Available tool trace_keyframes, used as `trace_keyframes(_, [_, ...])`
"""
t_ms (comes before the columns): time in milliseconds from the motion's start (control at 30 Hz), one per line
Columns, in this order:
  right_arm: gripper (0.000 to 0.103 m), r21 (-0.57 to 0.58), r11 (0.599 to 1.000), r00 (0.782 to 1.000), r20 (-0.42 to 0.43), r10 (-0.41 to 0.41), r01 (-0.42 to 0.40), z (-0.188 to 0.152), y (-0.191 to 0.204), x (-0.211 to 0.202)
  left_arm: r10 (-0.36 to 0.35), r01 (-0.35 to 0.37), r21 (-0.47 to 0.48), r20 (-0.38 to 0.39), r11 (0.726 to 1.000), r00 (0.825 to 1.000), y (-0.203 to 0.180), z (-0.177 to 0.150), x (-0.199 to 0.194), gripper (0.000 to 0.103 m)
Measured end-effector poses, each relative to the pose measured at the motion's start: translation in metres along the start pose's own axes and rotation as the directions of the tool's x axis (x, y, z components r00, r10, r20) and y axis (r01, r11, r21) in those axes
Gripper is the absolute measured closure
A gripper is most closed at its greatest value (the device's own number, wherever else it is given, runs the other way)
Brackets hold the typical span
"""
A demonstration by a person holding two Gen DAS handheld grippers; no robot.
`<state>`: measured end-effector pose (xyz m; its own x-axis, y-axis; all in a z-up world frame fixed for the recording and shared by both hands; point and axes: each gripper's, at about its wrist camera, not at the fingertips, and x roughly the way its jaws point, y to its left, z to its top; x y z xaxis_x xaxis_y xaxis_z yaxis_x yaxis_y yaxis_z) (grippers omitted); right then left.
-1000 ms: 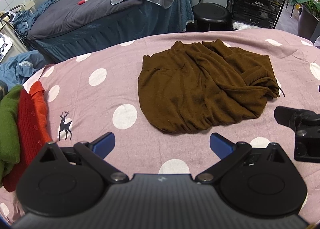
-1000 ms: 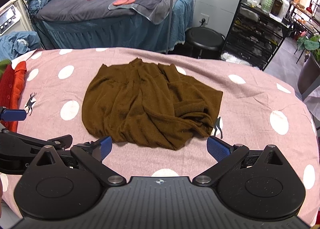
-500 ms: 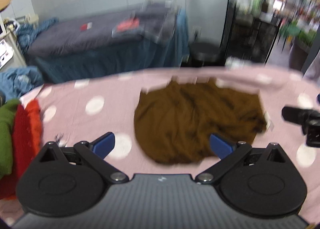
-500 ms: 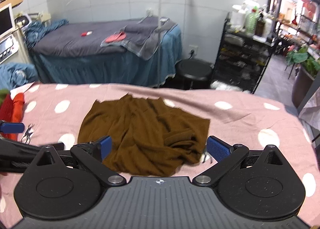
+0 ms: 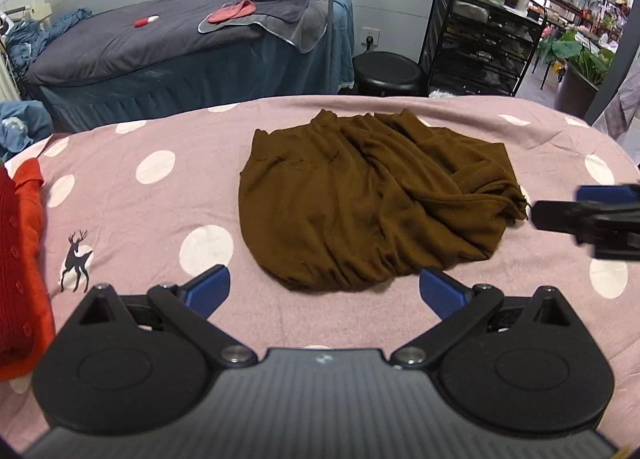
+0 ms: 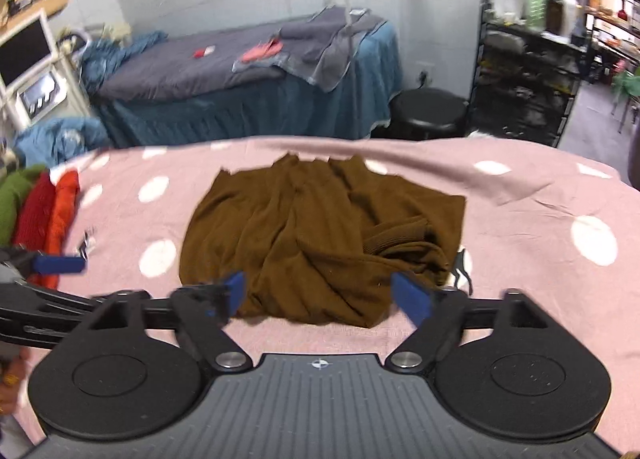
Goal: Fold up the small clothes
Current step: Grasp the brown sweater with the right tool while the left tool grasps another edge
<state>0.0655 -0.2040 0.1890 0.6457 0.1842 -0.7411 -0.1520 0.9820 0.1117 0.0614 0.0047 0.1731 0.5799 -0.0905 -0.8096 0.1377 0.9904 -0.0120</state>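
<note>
Both tools, left tool [image 5: 324, 291] and right tool [image 6: 324, 295], gape empty; brown garment [image 5: 368, 199] appears soft, limp; grip its hem corners.

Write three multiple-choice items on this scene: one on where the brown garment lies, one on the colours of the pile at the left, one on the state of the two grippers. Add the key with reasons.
1. Where does the brown garment lie?
A. On the spotted pink sheet
B. On the black stool
C. On the grey massage bed

2. Which colours make up the stacked clothes at the sheet's left edge?
A. Blue, white, black
B. Green, dark red, orange
C. Yellow, purple, grey

3. How do the left gripper and right gripper stand?
A. Both shut on the garment
B. One shut, one open
C. Both open, holding nothing

Key: 1 A, the crumpled garment rests mid-sheet; 2 B, the right wrist view shows the three colours side by side; 3 C, each pair of jaws stands wide apart at the garment's near edge.
</note>
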Motion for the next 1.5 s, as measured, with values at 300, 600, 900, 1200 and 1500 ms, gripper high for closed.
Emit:
trace_keyframes(300, [0.004, -0.158, 0.987, 0.994, -0.113, 0.006, -0.024, 0.021, 0.008, 0.112, 0.056, -0.058, -0.014, -0.089, 0.998, 0.994, 0.020, -0.013, 0.017, 0.000])
trace_keyframes(600, [0.086, -0.259, 0.965, 0.976, -0.219, -0.010, -0.049, 0.018, 0.022, 0.163, 0.069, -0.070, -0.007, -0.133, 0.998, 0.989, 0.024, -0.026, 0.021, 0.000])
trace_keyframes(900, [0.100, -0.185, 0.956, 0.965, -0.172, 0.198, -0.229, -0.008, 0.015, 0.028, 0.009, -0.012, -0.048, -0.055, 0.999, 0.998, 0.032, -0.008, 0.016, 0.011])
trace_keyframes(1200, [0.100, -0.122, 0.944, 0.851, -0.481, 0.212, -0.305, -0.123, -0.033, -0.052, -0.135, 0.112, -0.190, -0.116, 0.975, 0.984, 0.039, 0.004, 0.037, 0.027])
trace_keyframes(1500, [0.100, -0.060, 0.981, 0.810, -0.575, 0.119, -0.186, -0.151, -0.060, -0.057, -0.163, 0.178, 0.081, -0.163, 0.981, 0.973, -0.038, 0.007, 0.061, 0.021])
